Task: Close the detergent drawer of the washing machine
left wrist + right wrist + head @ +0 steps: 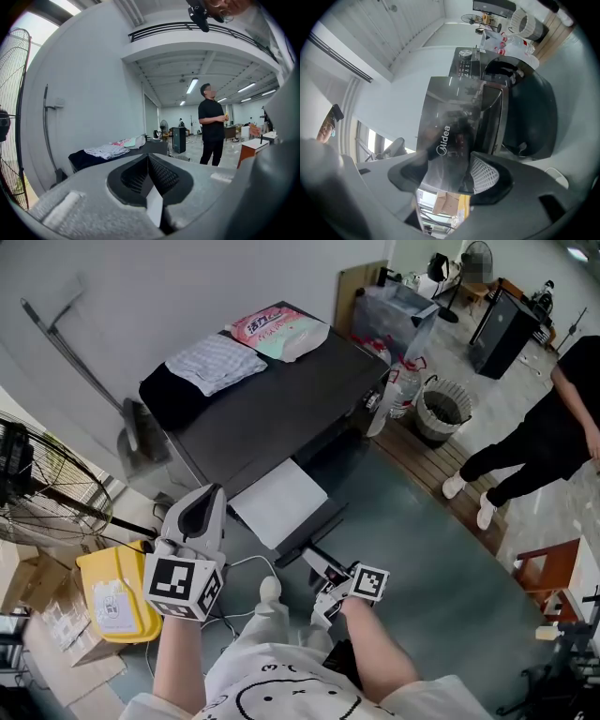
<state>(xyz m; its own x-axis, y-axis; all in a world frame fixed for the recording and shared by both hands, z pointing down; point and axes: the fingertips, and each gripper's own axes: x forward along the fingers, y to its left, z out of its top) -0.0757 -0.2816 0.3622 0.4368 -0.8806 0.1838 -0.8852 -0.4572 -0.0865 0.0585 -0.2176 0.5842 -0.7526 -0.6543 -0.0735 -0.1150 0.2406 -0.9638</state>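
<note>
Right up close, the right tongs [454, 180] are down at the job. The glossy dark front panel of the detergent drawer [447, 126], brand logo and all, runs straight into the gap between the jaws, with one meshed pad [485, 174] showing against its edge. I'd call that narrowed onto the panel, a hold on the front lip so the drawer can be driven home in a straight line.

In the head view the drawer stands well out of the washing machine [272, 404]. Its pale tray is exposed at the machine's front upper corner, and the dark front bar faces the person. So the closing push is not yet made, and nearly all the travel looks to be ahead. What it wants, I reckon, is a steady shove along the drawer's own track. Off-line, it could bind.

The left tongs [150, 185] are out of play. The jaws are pressed together on nothing, raised beside the machine and pointing off across the room, probably parked clear of the drawer's path.

Widening out, a checked cloth [216, 362] and a pink-and-green packet [277, 329] lie on the machine's top near the wall, well apart from the drawer. On the floor to the left sits a yellow container [112, 601] beside cardboard boxes [56, 634], with a wire fan [28, 474] beyond. Over on the right, a person in black [553, 437] stands well clear, near a mesh bin [441, 409].
</note>
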